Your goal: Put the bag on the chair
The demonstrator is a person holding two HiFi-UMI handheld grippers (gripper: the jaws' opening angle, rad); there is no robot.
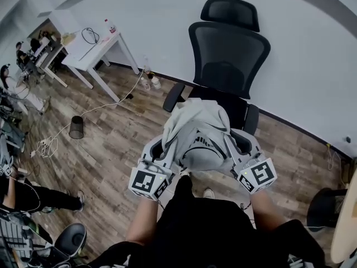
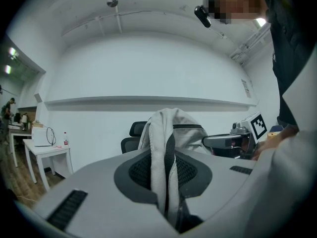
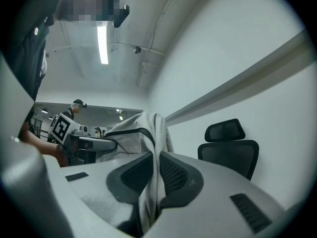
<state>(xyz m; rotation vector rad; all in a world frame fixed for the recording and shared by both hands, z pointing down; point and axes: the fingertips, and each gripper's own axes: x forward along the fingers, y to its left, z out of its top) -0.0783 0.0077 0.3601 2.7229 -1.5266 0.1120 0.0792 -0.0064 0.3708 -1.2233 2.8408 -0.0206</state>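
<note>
bag (image 1: pixel 196 128): grey fabric with dark trim, slumped and creased; hangs at centre frame in the head view, between the two grippers, above the wood floor (image 1: pixel 111 144), just in front of the chair seat and not yet resting on it
chair (image 1: pixel 230 53): black mesh office chair, upper centre of the head view; seat mostly hidden behind the bag, armrests show either side
left gripper (image 2: pixel 167 185): jaws narrow, pinched on a fold of the bag's grey cloth with a dark strip in it; cloth rises out of the jaws and drapes over
right gripper (image 3: pixel 151 182): jaws narrow, clamped on another fold of the same cloth at the bag's far side
handling: looks soft and limp, no stiffness, sags between the two holds; probably light; not fragile; thin cloth could slide out of a narrow pinch if tugged
where to hold: top edge or strap, one hold each side as now, so the body hangs below and clears the seat edge
risk: bag may flop forward off the seat on release, so it wants lowering well back toward the backrest
</note>
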